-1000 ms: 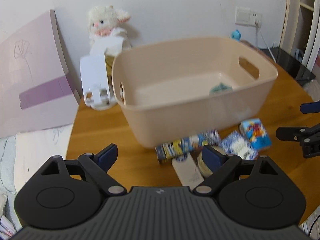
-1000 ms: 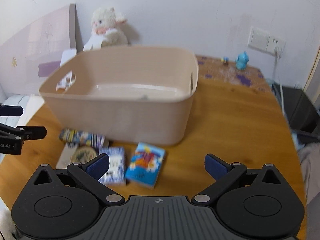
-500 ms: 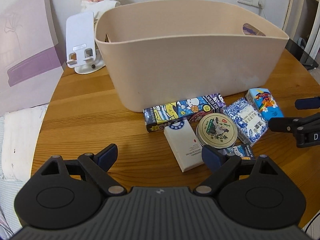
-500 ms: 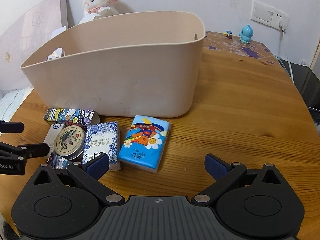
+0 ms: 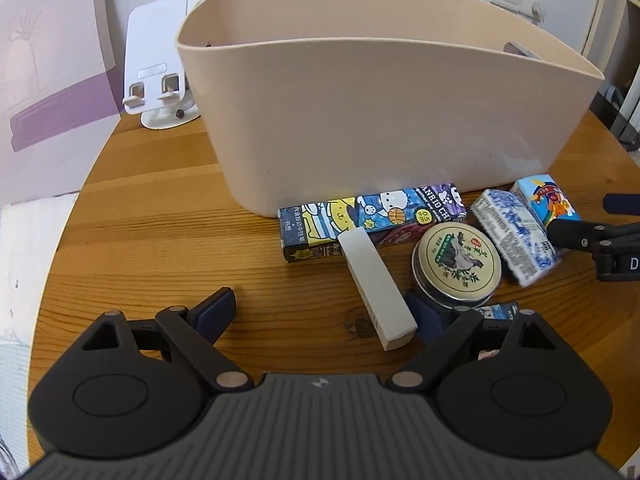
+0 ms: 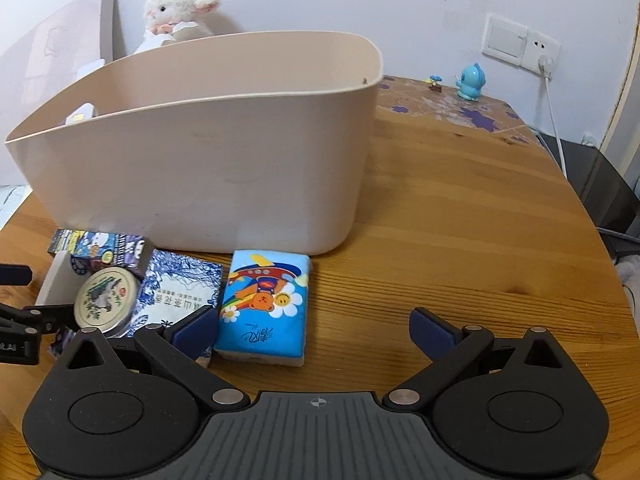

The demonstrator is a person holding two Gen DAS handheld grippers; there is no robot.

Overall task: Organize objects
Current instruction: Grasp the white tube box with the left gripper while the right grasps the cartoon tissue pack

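A beige plastic basket (image 5: 380, 120) stands on the round wooden table (image 5: 160, 240). In front of it lie a long cartoon-printed box (image 5: 372, 216), a white box (image 5: 376, 284), a round tin (image 5: 456, 266), a blue-and-white tissue pack (image 5: 514, 232) and a bright blue cartoon tissue pack (image 6: 266, 304). My left gripper (image 5: 324, 312) is open, low over the table, with the white box between its fingers. My right gripper (image 6: 314, 328) is open, with the blue cartoon pack just inside its left finger.
A white phone stand (image 5: 158, 76) and a plush lamb (image 6: 176, 8) sit behind the basket. A purple board (image 5: 52, 80) leans at the left. A blue figurine (image 6: 470, 82) and a wall socket with a cable (image 6: 520, 46) are at the far right.
Both grippers have come down from above the basket and moved closer to the objects in front of it. Both stay open.
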